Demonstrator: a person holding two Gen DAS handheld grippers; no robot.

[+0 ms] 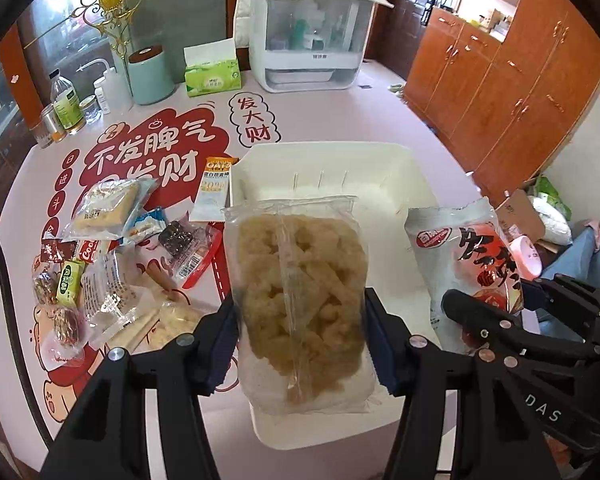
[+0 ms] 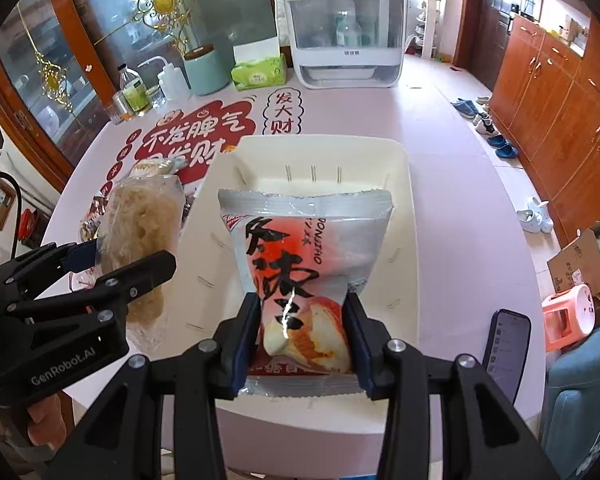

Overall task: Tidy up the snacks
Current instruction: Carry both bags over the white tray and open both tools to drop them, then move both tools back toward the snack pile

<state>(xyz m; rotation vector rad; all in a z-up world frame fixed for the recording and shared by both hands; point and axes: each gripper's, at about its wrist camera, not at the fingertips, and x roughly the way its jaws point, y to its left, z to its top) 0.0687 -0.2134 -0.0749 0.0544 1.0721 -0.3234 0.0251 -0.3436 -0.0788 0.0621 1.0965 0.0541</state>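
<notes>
Pink and wide, the table (image 1: 380,92) carries red cartoon lettering, and a white bin (image 1: 404,168) stands on it with wooden cabinets (image 1: 512,92) along the wall beyond. At the far edge sit a white appliance (image 1: 304,36), a green tissue pack (image 1: 212,76) and a mint canister (image 1: 150,76).

The left gripper (image 1: 300,344) is clenched on a clear bag of pale fried snack (image 1: 300,300), its blue pads pressing both sides of the bag, which hangs upright above the near left part of the bin. The right gripper (image 2: 306,340) grasps a silver and red snack packet (image 2: 300,272) in the same way, pads tight on its lower half, over the middle of the bin.

Only the left wrist view shows the heap of small snacks (image 1: 112,264) lying loose on the table to the left of the bin: wrapped biscuits, a green sweet, a tall oat bar packet (image 1: 214,188). It also shows the other gripper from the side, with the red packet sticking up out of it.

Only the right wrist view shows a phone (image 2: 506,352) lying near the table's right edge, a pink stool (image 2: 568,316) and shoes (image 2: 488,132) on the floor, and a hand (image 2: 44,428) wrapped round the left gripper's handle.
</notes>
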